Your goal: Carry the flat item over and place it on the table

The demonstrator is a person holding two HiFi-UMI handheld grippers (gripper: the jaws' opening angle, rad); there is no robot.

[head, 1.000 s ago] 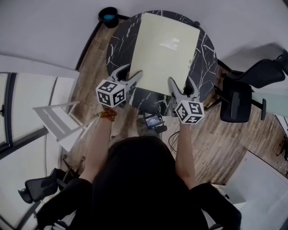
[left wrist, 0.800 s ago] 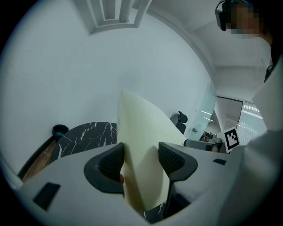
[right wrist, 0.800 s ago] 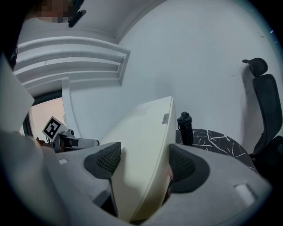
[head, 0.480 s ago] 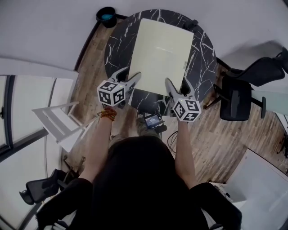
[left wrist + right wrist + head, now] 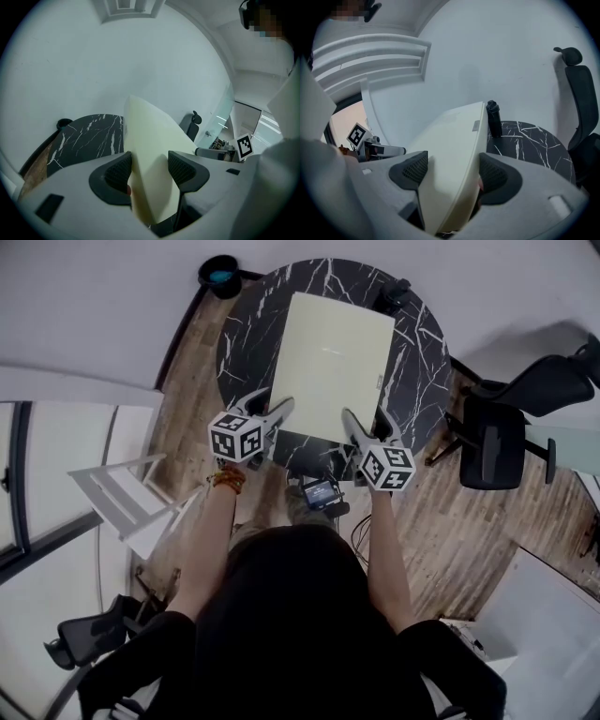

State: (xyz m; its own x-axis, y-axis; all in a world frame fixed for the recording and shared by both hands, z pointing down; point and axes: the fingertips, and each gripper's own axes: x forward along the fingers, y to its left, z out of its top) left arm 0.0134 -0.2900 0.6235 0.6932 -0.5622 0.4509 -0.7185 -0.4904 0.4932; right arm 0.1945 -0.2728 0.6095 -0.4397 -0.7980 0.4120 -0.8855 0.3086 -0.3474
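Observation:
A pale cream flat board (image 5: 330,362) hangs over the round black marble table (image 5: 246,329), and both grippers hold its near edge. My left gripper (image 5: 274,414) is shut on the board's near left corner. My right gripper (image 5: 360,424) is shut on its near right corner. In the left gripper view the board (image 5: 150,136) runs up between the dark pads (image 5: 117,173), with the table (image 5: 89,138) behind it. In the right gripper view the board (image 5: 450,145) fills the gap of that gripper (image 5: 452,173).
A dark bottle (image 5: 493,119) stands on the table's far side, beside the board's far corner. A black office chair (image 5: 497,442) sits to the right of the table. A black bin (image 5: 223,273) stands at the far left. A white rack (image 5: 122,498) is at my left.
The board has moved forward, further over the table, and lies flatter. Both grippers have followed it a little forward, still gripping its near edge.

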